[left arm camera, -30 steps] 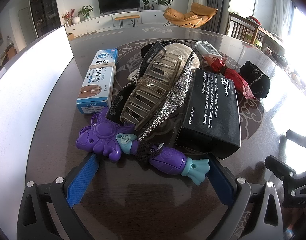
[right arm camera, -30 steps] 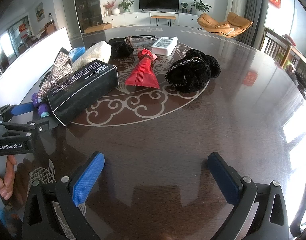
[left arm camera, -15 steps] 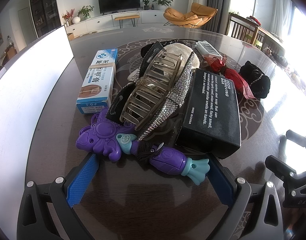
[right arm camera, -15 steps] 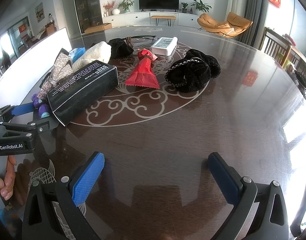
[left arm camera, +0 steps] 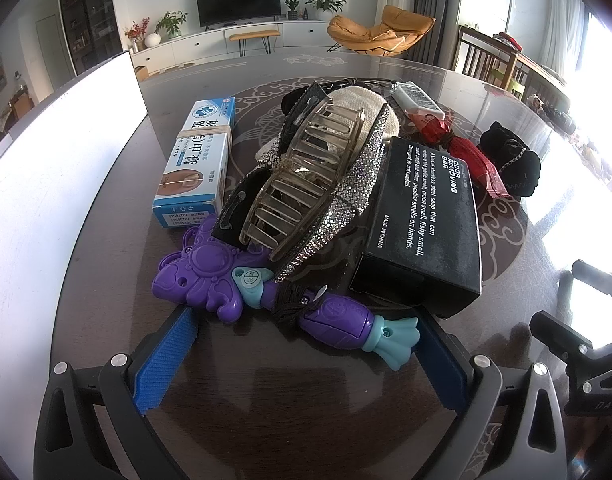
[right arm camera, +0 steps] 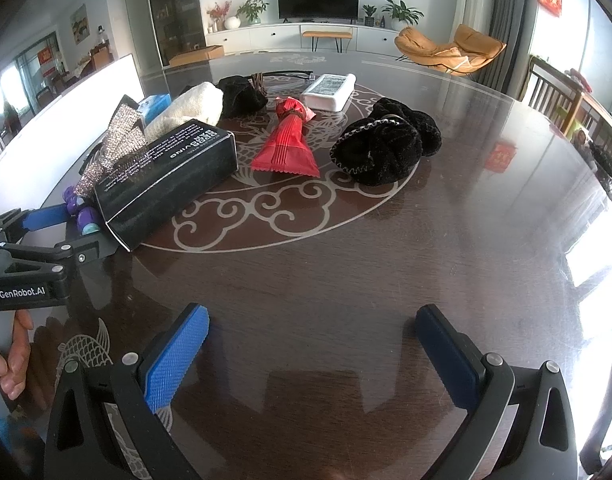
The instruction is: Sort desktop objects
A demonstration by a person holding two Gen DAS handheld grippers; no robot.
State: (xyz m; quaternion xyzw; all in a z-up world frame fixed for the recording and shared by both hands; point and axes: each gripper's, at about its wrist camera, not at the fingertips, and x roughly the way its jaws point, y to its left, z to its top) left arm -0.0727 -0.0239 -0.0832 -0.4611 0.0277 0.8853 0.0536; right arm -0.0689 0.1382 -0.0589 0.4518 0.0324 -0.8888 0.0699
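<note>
A living room with a television and an orange chair lies behind a dark, glossy worktop [right arm camera: 385, 264] inlaid with a pale scroll pattern. The left gripper [left arm camera: 302, 356] sits low at the near edge of a pile of things, its blue-padded fingers [left arm camera: 166, 360] spread wide and grasping nothing; a purple toy [left arm camera: 266, 292] with teal ends lies across the gap between them, just ahead of the tips. Above the toy, a large translucent hair clip [left arm camera: 306, 176] rests on a rhinestone-covered piece [left arm camera: 345, 200], with a cream cloth [left arm camera: 361, 100] behind. A blue and white box [left arm camera: 198, 160] lies to the left of the pile, and a black box [left arm camera: 421, 216] with white lettering lies to the right, touching the rhinestone piece. Further right are a red wrapper [right arm camera: 288, 144], a black scrunchie [right arm camera: 385, 148] and a white case [right arm camera: 327, 90], each apart from the others. The right gripper [right arm camera: 311, 352] hovers over bare worktop, well apart from the pile, its fingers [right arm camera: 174, 356] also spread and holding nothing.
</note>
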